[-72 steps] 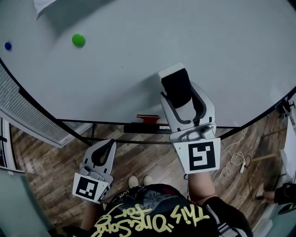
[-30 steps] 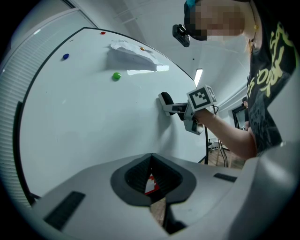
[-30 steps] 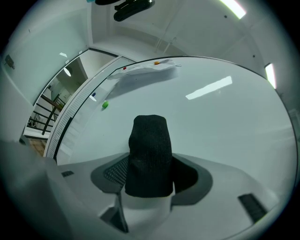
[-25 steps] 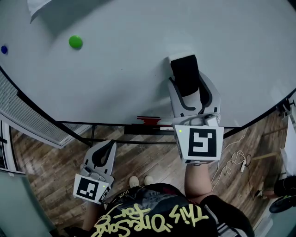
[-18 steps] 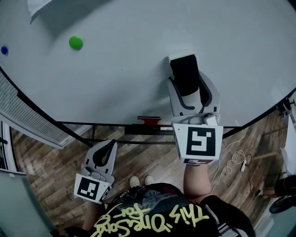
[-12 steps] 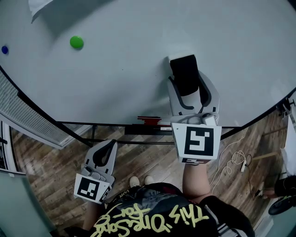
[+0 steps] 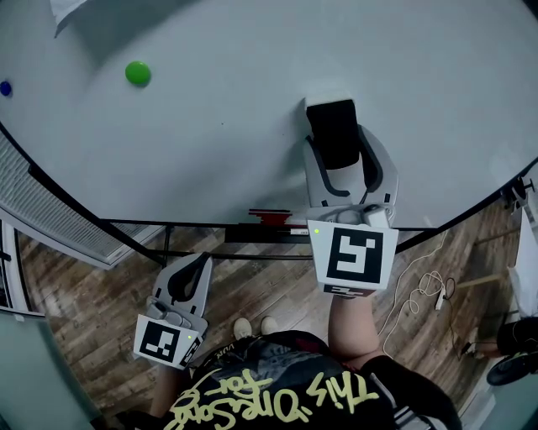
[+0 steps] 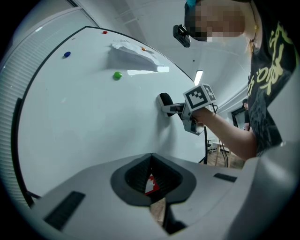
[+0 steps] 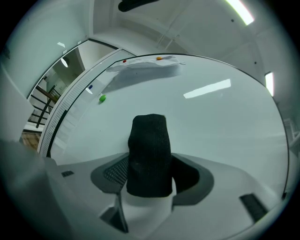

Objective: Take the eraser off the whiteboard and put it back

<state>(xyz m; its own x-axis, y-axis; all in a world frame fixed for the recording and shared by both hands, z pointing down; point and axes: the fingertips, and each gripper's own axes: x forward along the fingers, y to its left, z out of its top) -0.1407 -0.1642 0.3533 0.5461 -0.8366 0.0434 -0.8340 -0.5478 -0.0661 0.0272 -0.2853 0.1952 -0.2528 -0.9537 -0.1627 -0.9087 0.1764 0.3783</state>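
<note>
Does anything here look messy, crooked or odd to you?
Only the paper at the top of the whiteboard: it is crumpled and bulges off the surface, throwing a shadow. The eraser sits straight in the right gripper. Nothing else stands out.

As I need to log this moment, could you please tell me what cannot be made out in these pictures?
The eraser, its side facing the whiteboard: head view, hidden by its body and the right tongs.
The paper sheet: head view, cut off by the top edge.
The red item under the board: too small in head view; only a sliver past the left tongs in left gripper view.
</note>
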